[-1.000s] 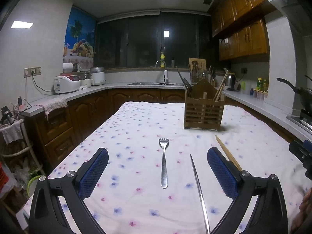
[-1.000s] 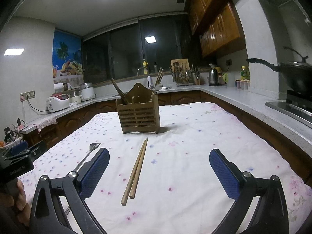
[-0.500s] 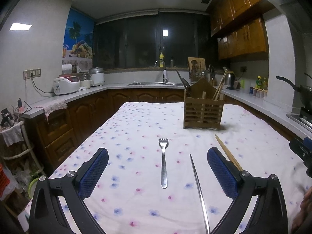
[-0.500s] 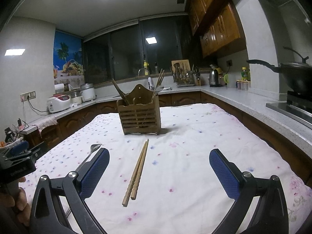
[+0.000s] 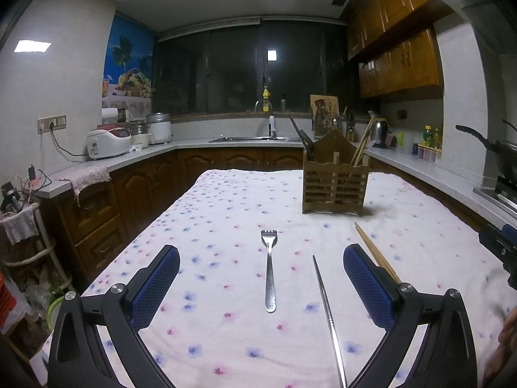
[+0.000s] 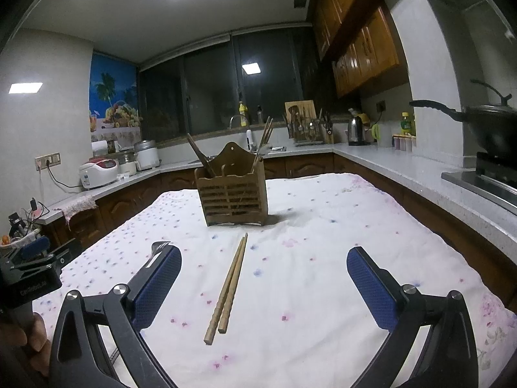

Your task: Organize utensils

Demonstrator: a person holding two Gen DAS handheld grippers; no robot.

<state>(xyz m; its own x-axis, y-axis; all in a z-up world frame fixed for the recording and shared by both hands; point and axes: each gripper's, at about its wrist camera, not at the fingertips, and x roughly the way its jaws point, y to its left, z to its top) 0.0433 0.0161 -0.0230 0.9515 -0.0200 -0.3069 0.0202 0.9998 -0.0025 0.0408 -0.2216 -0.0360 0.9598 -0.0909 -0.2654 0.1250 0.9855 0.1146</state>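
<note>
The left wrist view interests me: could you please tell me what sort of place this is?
A home kitchen, most likely: a sink with a tap under the dark window, a rice cooker on the counter, and a wok on the stove.

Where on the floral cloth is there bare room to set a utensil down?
Bare cloth lies left of the fork, toward the table's left edge, and right of the wooden chopsticks. It is crowded between fork, metal chopstick and wooden holder.

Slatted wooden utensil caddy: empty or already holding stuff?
Not empty. The slatted wooden utensil caddy holds a dark utensil handle and wooden chopsticks sticking out the top.
</note>
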